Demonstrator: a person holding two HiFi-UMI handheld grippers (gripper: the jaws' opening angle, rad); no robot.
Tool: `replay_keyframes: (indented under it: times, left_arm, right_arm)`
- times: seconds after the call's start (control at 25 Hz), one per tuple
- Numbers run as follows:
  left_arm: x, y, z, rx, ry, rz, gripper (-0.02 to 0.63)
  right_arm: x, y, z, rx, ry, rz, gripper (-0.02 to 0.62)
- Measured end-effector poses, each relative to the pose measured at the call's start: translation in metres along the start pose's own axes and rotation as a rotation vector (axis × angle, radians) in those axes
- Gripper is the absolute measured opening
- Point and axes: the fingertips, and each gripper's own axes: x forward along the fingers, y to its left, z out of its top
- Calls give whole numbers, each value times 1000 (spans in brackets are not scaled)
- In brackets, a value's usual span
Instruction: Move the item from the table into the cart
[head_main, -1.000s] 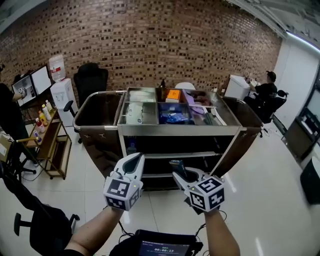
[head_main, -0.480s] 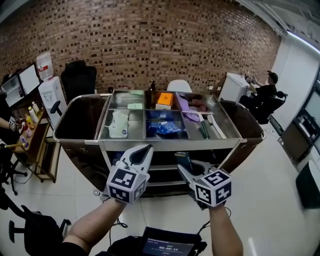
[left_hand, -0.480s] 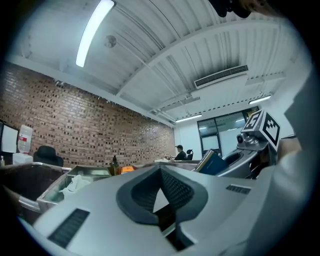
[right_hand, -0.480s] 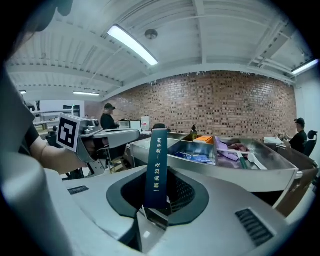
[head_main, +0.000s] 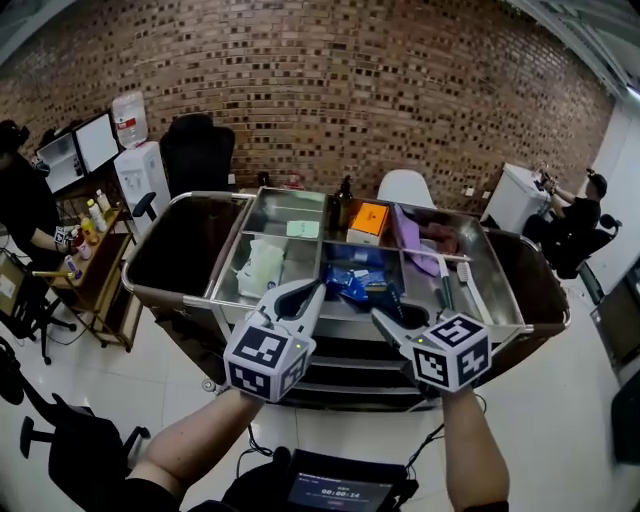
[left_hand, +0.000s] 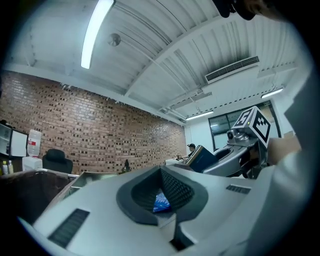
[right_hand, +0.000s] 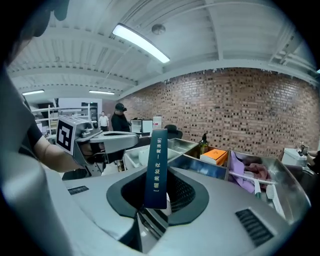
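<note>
The steel cart (head_main: 232, 301) with several tray compartments stands right in front of me. My right gripper (head_main: 388, 323) is shut on a slim dark blue box with white print (right_hand: 155, 167), which stands upright between its jaws just short of the cart's front edge. The same box (left_hand: 202, 159) also shows in the left gripper view, at the right. Beside it, my left gripper (head_main: 306, 295) is shut with nothing in it, pointing level at the cart's middle. Blue packets (head_main: 355, 280) lie in the compartment beyond both grippers.
The trays hold a white bag (head_main: 262, 268), an orange box (head_main: 368, 220), a purple item (head_main: 410, 232) and a dark bottle (head_main: 345, 195). Dark side bins (head_main: 185, 245) flank the cart. A black chair (head_main: 195, 155), a water dispenser (head_main: 135, 170) and people at desks lie beyond.
Both grippers have travelled forward together to the cart, which now looms larger and nearer. The right gripper still holds the dark blue box; the left stays shut.
</note>
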Motion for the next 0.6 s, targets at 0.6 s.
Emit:
replay_keyframes:
  times: [0.6]
  left_arm:
    - [100,121,-10,44,54,-9,0]
  right_arm:
    - [150,-73,26,-71,165,156,57]
